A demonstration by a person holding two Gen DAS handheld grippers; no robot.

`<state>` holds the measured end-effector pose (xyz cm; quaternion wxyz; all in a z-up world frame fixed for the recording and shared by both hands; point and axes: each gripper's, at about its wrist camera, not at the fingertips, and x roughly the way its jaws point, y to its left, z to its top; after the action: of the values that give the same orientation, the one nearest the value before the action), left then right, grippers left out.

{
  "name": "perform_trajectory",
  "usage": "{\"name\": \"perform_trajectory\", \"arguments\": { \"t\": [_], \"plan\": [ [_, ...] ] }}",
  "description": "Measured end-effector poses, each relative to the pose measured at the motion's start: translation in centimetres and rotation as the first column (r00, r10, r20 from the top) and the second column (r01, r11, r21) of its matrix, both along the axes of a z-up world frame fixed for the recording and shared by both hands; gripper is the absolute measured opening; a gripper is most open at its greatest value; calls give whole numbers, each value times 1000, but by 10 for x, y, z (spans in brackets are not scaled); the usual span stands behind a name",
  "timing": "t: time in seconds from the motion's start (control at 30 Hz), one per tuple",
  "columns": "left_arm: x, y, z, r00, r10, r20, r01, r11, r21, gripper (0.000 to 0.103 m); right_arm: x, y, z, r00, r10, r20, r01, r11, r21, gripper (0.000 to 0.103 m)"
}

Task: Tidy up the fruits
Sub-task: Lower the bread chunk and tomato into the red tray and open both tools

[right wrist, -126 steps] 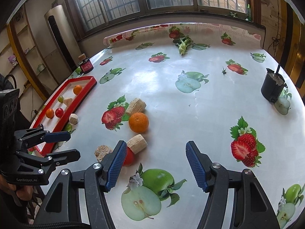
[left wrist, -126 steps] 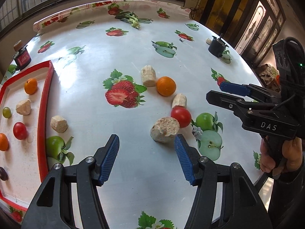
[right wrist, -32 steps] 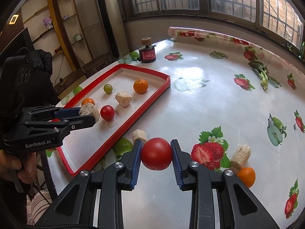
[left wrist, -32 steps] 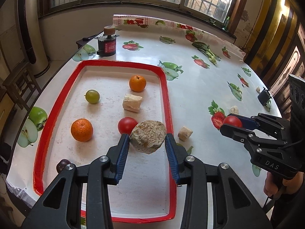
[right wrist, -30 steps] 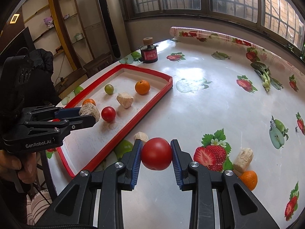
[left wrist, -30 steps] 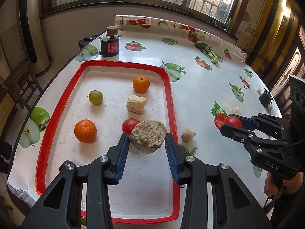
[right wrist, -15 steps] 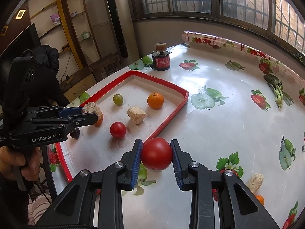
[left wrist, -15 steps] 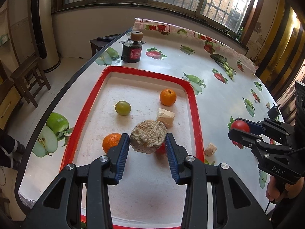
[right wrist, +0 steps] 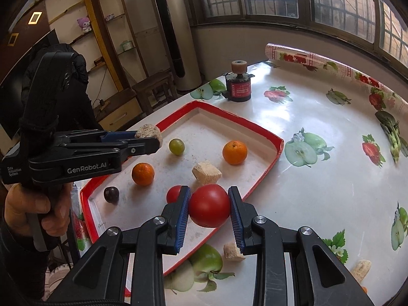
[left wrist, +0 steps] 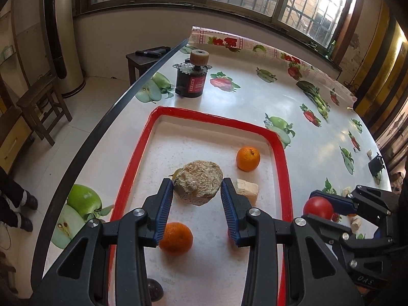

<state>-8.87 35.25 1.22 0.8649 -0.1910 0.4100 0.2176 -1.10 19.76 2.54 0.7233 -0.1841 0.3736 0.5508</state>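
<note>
Both grippers carry a load above the red-rimmed tray (left wrist: pixel 281 150), so the step in hand is the drop-off. The left gripper (left wrist: pixel 196 196) is closed to the width of a rough tan chunk (left wrist: pixel 199 181), which it pinches between its blue pads and holds clear of the tray floor, over the tray's left half. The right gripper (right wrist: pixel 209 206) is clamped on a red tomato (right wrist: pixel 209 205), one pad on each side, and hovers above the tray's long right edge, near the corner closest to the person.

In the tray lie an orange (right wrist: pixel 234 152) toward the far right corner, a green grape (right wrist: pixel 176 146) toward the far left, a pale block (right wrist: pixel 206 172) in the middle, a second orange (right wrist: pixel 143 173) near the left edge, a dark plum (right wrist: pixel 111 194) toward the near left corner, and a second tomato (right wrist: pixel 173 193) partly hidden behind the right gripper's left pad. On the tabletop outside the right edge are two more tan pieces: one (right wrist: pixel 232 251) close to the rim, another (right wrist: pixel 360 270) farther along. A small motor (left wrist: pixel 193 77) stands beyond the tray's far edge.

The next move, in all likelihood, is to lower each load onto a bare patch of tray floor and spread the pads. The chunk hangs over the grape's area, so it probably needs a spot slightly aside. The tomato must clear the rim first; being round, it may roll once freed, so a low release seems wise.
</note>
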Motion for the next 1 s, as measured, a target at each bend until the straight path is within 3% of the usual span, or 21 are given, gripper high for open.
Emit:
{"name": "perform_trajectory", "arguments": {
  "t": [0.2,0.5,0.83,1.0],
  "plan": [
    [26,20,-13,999,18,-35,-18,1000,-1,37,-1,20,-9,1000,18,-8,-18,1000,-11,31],
    [53,35,-29,997,42,-68,-43,999,-13,37,39,52,-25,998,-55,-9,54,998,-41,31],
    [61,43,-52,992,37,-119,-41,999,-33,37,53,66,-55,997,-58,-43,54,995,-87,31],
    [62,40,-52,991,33,-132,-34,999,-9,37,55,67,-58,997,-54,-50,50,995,-87,32]
  ]
}}
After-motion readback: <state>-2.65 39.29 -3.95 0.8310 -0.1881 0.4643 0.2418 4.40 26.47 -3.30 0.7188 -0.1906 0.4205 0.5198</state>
